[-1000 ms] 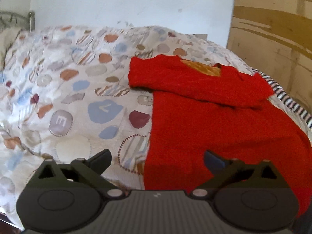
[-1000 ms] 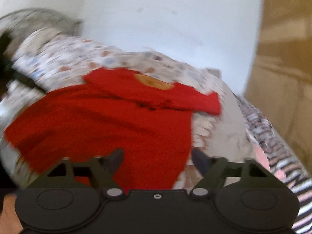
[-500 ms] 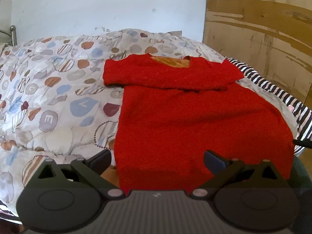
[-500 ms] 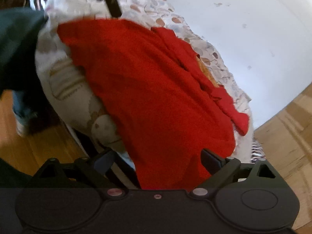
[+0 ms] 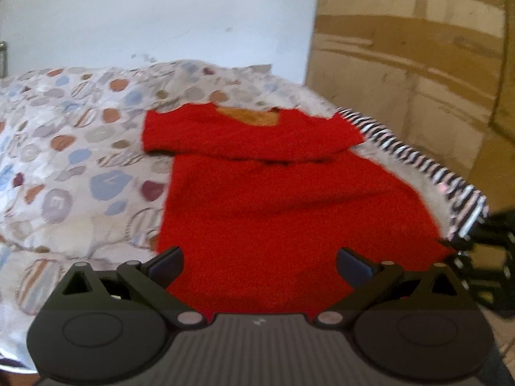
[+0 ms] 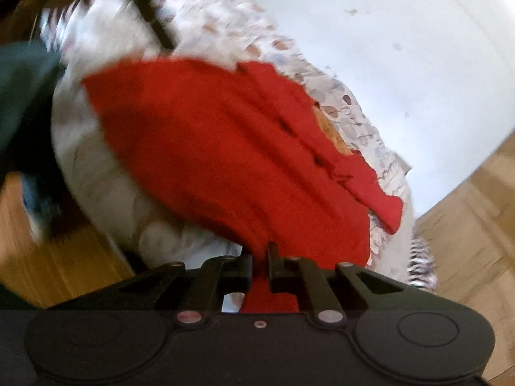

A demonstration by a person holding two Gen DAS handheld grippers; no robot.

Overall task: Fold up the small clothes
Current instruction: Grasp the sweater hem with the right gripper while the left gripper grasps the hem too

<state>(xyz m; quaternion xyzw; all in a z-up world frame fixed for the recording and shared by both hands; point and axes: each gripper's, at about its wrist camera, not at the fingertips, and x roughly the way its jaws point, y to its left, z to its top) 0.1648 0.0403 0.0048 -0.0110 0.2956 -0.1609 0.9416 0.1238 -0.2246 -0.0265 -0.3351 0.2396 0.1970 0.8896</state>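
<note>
A red knitted sweater (image 5: 273, 199) lies flat on the bed, its sleeves folded across the chest below an orange neck lining (image 5: 249, 116). My left gripper (image 5: 260, 262) is open, and its two fingers straddle the near hem without touching it. In the right wrist view the sweater (image 6: 225, 148) stretches away from me. My right gripper (image 6: 260, 257) is at the hem's right corner; its jaws are closing, nearly together, and they pinch a bunch of red fabric between the pads.
A duvet printed with coloured dots (image 5: 80, 160) covers the bed. A black-and-white striped cloth (image 5: 418, 167) runs along the bed's right edge, beside a wooden panel (image 5: 418, 64). A person's dark clothing (image 6: 22, 96) and wooden floor (image 6: 64, 257) fill the left of the right wrist view.
The right gripper's jaws went from wide open to pinched on the sweater's hem corner, and that gripper rolled. The left gripper shifted right until the hem lay between its fingers.
</note>
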